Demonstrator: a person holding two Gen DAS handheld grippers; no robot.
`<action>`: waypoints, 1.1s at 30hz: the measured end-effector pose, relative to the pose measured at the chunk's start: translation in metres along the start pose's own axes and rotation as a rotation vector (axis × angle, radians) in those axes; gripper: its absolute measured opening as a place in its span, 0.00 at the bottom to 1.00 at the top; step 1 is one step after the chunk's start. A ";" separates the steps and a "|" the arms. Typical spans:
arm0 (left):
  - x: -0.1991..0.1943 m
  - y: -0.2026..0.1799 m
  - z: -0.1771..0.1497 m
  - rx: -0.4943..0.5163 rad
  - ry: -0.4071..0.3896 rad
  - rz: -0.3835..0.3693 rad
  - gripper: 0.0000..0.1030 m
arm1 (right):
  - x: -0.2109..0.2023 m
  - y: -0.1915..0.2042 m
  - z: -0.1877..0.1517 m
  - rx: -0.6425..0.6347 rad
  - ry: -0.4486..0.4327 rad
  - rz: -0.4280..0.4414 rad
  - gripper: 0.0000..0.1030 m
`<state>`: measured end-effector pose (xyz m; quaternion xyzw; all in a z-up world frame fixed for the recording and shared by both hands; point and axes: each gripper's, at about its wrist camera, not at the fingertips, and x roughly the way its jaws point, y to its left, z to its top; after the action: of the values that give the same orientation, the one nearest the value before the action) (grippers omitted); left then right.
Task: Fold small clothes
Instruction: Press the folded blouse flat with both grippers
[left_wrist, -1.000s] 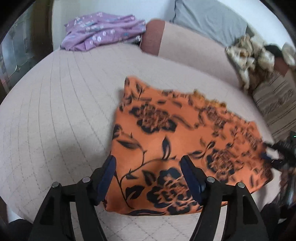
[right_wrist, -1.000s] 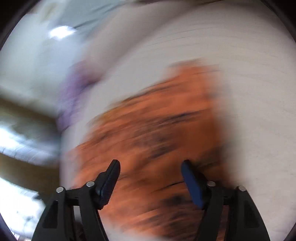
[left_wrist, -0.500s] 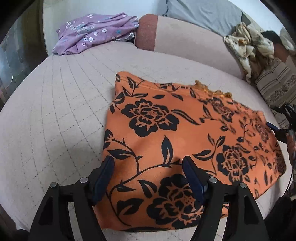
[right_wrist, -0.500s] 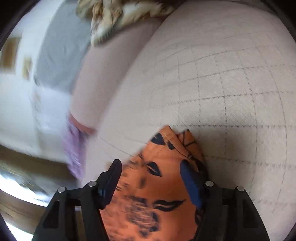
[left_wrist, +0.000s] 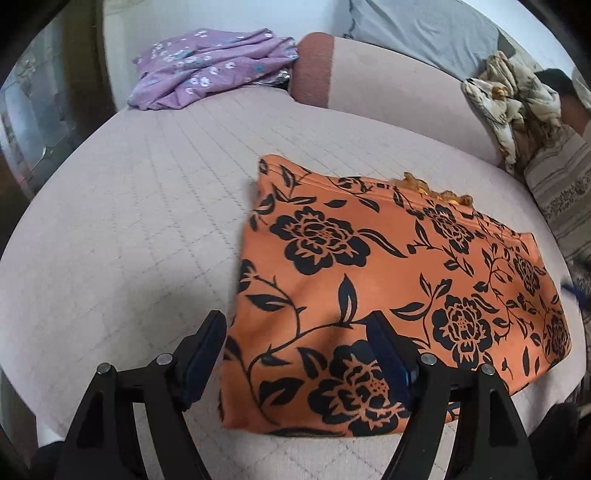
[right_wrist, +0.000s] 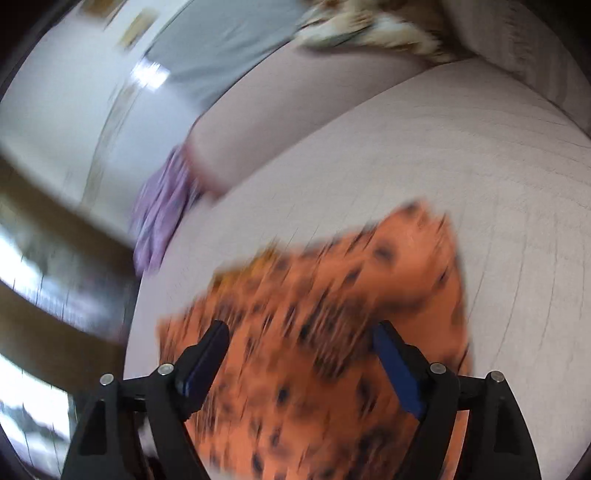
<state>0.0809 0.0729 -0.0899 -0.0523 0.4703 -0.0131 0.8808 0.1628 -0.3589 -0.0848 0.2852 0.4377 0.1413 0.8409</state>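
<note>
Left gripper (left_wrist: 295, 350) hovering open over orange floral garment's (left_wrist: 388, 295) near-left corner, lying flat on quilted bed (left_wrist: 129, 221); right gripper (right_wrist: 299, 354), open too, swinging back from far corner, nothing yet grasped.

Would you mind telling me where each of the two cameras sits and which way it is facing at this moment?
Left wrist: on the left gripper, looking forward and down over the orange floral garment on the quilted cushion; its two open fingers show.
Right wrist: on the right gripper, facing the same garment, heavily motion-blurred; its open fingers show.
Shared: the orange garment, the cushion, and the purple floral cloth.
</note>
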 end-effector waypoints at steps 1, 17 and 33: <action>-0.003 0.001 -0.001 -0.008 0.000 -0.002 0.76 | -0.002 0.002 -0.009 -0.003 0.016 0.005 0.81; -0.039 -0.008 -0.014 0.044 -0.020 0.028 0.76 | -0.055 -0.076 -0.086 0.199 -0.021 -0.078 0.82; 0.019 0.008 0.049 0.026 0.023 0.089 0.76 | -0.043 -0.080 -0.083 0.148 -0.052 -0.086 0.84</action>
<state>0.1325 0.0835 -0.0796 -0.0200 0.4821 0.0193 0.8757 0.0693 -0.4136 -0.1425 0.3308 0.4367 0.0647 0.8341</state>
